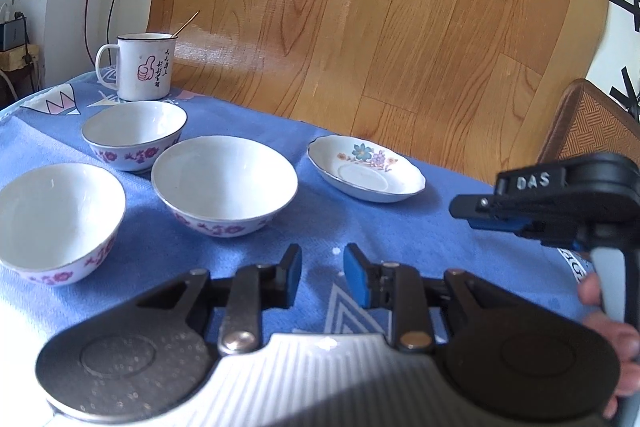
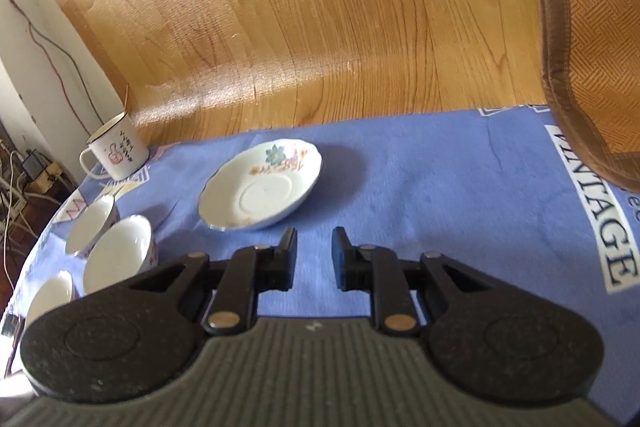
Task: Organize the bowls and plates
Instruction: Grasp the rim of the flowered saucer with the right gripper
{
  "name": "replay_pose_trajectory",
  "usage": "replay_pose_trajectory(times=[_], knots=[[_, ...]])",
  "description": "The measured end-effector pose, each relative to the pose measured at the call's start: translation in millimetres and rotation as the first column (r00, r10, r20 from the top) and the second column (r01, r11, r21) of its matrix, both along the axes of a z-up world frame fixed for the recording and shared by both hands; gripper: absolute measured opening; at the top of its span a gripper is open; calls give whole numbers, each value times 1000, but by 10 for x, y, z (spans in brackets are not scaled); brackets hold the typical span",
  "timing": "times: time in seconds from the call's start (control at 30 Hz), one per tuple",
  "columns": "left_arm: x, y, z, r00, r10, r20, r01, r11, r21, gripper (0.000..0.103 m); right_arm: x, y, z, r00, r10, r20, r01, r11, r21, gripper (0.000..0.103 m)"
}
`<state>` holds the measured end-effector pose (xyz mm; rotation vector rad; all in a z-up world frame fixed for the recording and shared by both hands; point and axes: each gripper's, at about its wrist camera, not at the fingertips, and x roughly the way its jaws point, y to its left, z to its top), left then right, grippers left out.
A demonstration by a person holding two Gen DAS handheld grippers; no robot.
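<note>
Three white bowls with purple flowers stand on the blue tablecloth (image 1: 400,235): a far one (image 1: 134,131), a middle one (image 1: 224,183) and a near left one (image 1: 56,223). A small flowered plate (image 1: 366,169) lies to their right. My left gripper (image 1: 322,265) is open and empty, low over the cloth, in front of the middle bowl. My right gripper (image 2: 314,251) is open and empty, just short of the plate (image 2: 262,187); it also shows in the left wrist view (image 1: 472,209). The bowls (image 2: 118,255) sit at its left.
A white mug (image 1: 142,65) with a thumbs-up picture and a spoon stands at the table's far left corner. A woven chair back (image 2: 592,39) rises at the right edge. Wood floor lies beyond the table. Cables hang at the far left wall.
</note>
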<state>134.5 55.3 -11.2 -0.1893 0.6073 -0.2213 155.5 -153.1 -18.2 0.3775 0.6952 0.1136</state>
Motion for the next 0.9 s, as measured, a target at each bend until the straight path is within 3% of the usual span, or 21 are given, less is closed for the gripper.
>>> replay_pose_trajectory(times=[0.3,0.5,0.63,0.9], knots=[[-8,4,-1,1000,-8,10,8,1000,-2,25,519,-139,-91,995,-47,-89,56,993,108,27],[6,18,1,1000,-5,7,5,1000,-9,29,684,-77,-169,991,-40,-127,54,992,111,27],[8,10,-1,1000,-3,6,3,1000,-4,29,712,-16,-185,990,-24,-137,37,995,97,10],[-2,-9,-6,1000,4,4,-4,1000,20,29,487,-95,-69,992,-31,-123,40,996,75,10]])
